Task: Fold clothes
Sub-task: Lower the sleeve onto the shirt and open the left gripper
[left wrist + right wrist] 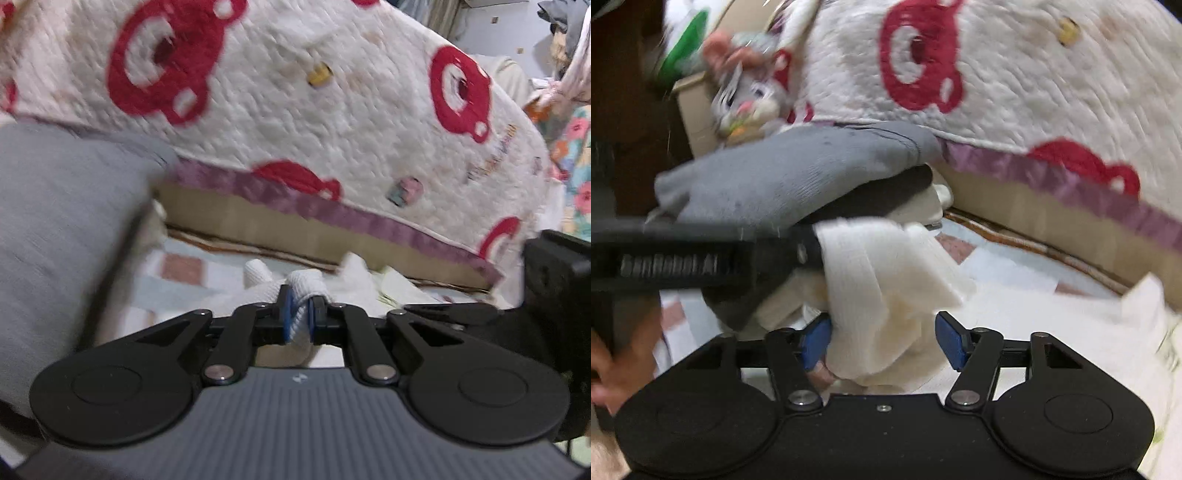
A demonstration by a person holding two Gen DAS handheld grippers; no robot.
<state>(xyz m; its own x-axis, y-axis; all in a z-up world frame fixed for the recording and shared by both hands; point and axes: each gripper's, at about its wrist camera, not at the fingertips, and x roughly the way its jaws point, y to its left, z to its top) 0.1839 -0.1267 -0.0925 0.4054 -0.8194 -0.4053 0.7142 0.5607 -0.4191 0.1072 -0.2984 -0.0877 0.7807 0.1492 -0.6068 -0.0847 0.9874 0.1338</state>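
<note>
White ribbed garment (886,280) bunched above patterned bedding (1008,273), beside grey folded stack (798,181). Left gripper (299,317) pinched tight on a fold of it. Right gripper (882,343) jaws spread wide, cloth hanging between, not clamped.

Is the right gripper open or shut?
Open. In the right wrist view the right gripper has its blue pads wide apart, with the white cloth hanging loose between them, not pinched.

Behind: white quilted blanket with red rings (1034,81).
Left: grey knitted garment (798,173), stacked on other folded clothes.
Front: white ribbed cloth (882,280), between right gripper (882,341) fingers.
</note>
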